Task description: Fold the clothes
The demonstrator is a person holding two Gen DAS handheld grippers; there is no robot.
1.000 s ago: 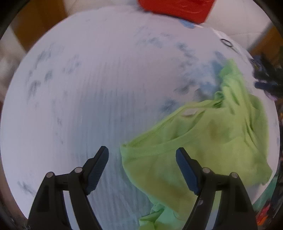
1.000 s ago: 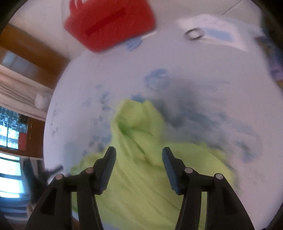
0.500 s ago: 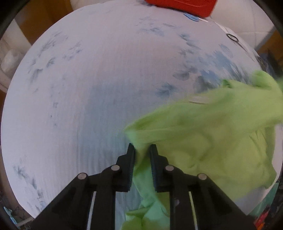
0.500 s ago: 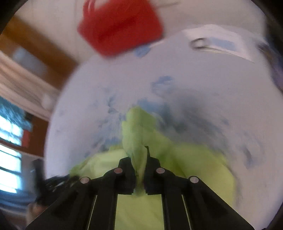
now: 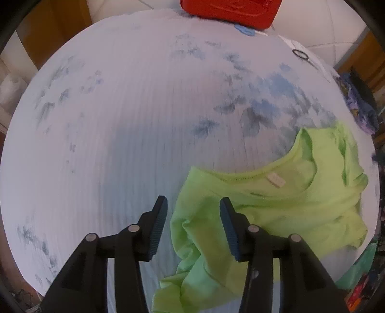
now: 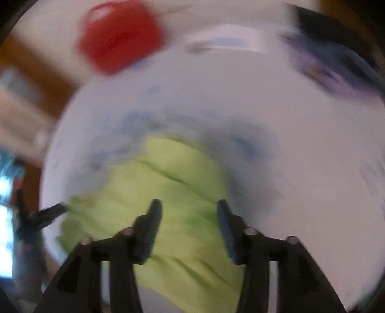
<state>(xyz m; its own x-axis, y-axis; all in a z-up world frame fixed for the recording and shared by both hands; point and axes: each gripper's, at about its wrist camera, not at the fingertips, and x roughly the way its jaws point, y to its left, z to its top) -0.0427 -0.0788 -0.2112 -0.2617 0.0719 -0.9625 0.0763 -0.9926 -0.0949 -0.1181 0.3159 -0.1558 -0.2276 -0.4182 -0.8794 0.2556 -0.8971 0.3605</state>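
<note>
I am holding both the left gripper point(image 5: 192, 216) and the right gripper point(image 6: 187, 216) wide apart, gripping nothing, over a rumpled green shirt point(image 5: 276, 207) lying on the patterned sheet point(image 5: 132, 120). Pinching bunched layers risks a crooked fold.

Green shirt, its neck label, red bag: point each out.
green shirt point(image 5: 276, 211): left wrist view, on the chest fabric below the neckline.
neck label point(image 5: 276, 180): left wrist view, middle of the white tag.
red bag point(image 5: 228, 8): left wrist view, on its front face.

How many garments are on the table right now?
1 for sure: the green shirt crumpled at the table's near right. A dark bundle at the far right edge may hold more.
</note>
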